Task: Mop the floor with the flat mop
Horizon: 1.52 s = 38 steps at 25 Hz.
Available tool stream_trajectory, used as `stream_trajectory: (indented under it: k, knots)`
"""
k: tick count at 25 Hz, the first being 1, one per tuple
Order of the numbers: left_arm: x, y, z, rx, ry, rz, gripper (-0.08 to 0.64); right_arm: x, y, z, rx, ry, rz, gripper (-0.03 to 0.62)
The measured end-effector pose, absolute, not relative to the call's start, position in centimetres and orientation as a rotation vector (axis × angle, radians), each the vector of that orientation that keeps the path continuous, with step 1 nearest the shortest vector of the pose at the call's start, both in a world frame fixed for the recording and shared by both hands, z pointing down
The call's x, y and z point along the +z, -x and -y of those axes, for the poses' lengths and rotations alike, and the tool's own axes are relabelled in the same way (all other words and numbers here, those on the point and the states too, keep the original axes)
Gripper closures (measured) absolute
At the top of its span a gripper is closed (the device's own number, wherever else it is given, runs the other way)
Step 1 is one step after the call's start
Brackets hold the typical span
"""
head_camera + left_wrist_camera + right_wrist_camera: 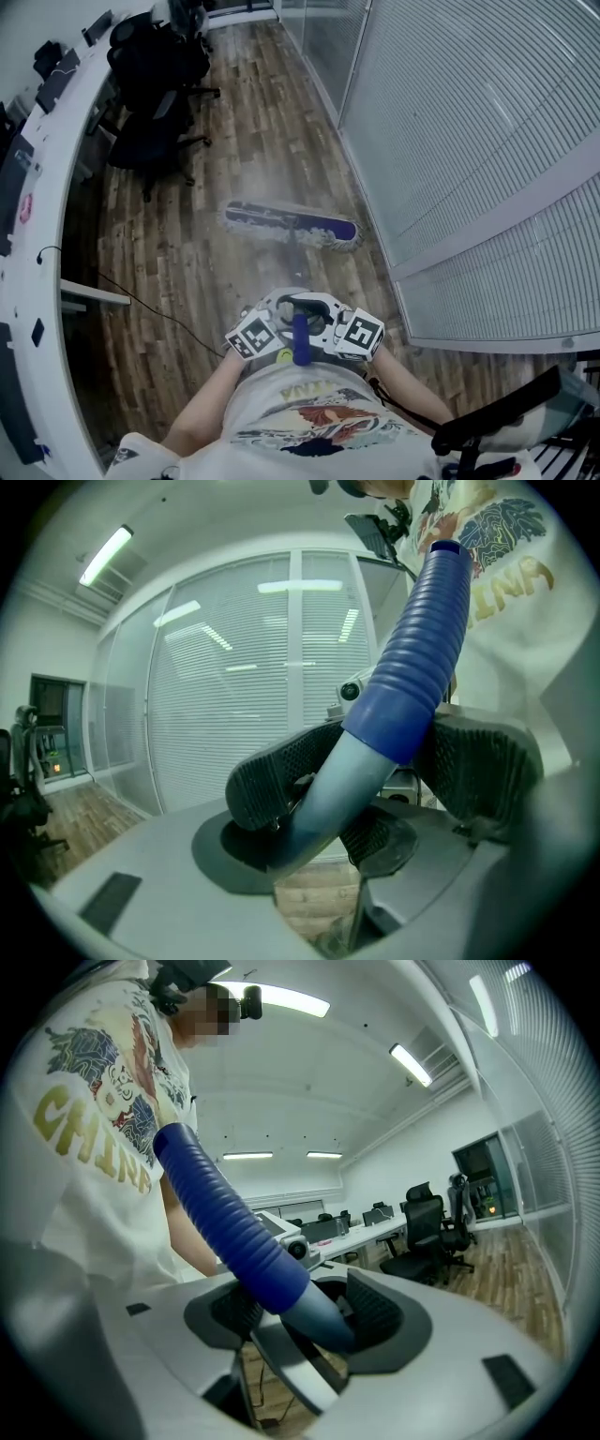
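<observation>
Shirt (84,1129) print is reading "CHINA". I'm holding 1 mop (291,225) w/ 2 grippers: left gripper (375,771) & right gripper (305,1312) are both clamping its blue-grip handle (300,342), jaws fairly wide. Mop's head is lying on wood-plank floor (187,281) ahead, near blinds (469,122). Office rm: 1 curved white desk (42,187), at least 2 black chairs (150,131) sitting left.

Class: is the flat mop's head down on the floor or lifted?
Down: the mop head lies flat against the wooden floor.
</observation>
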State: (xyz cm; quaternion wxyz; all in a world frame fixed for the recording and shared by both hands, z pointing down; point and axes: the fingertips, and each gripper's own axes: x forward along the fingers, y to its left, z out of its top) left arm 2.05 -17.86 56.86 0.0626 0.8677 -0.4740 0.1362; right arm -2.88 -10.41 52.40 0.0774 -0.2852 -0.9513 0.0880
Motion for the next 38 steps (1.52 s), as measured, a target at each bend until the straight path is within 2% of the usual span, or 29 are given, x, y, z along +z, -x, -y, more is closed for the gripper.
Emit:
stream_trajectory:
  k: [9,24,32,38]
  knots:
    - [55.5,-8.9,9.5,0.382,-2.548,1.518,0.391,51.0,-4.5,1.7,0.247,0.973,2.808,0.334]
    - [55.4,-25.6,6.4,0.339,-2.378,1.748,0.39,51.0,-22.8,-2.1,0.231,1.214,2.664,0.334]
    - [55.9,-27.5,7.5,0.369,-2.373,1.748,0.391,51.4,-24.8,-1.0,0.242,1.242,2.68,0.332]
    - [56.0,-23.1,8.2,0.329,-2.36,1.791,0.391,51.6,-20.7,-0.6,0.183,1.323,2.678,0.33]
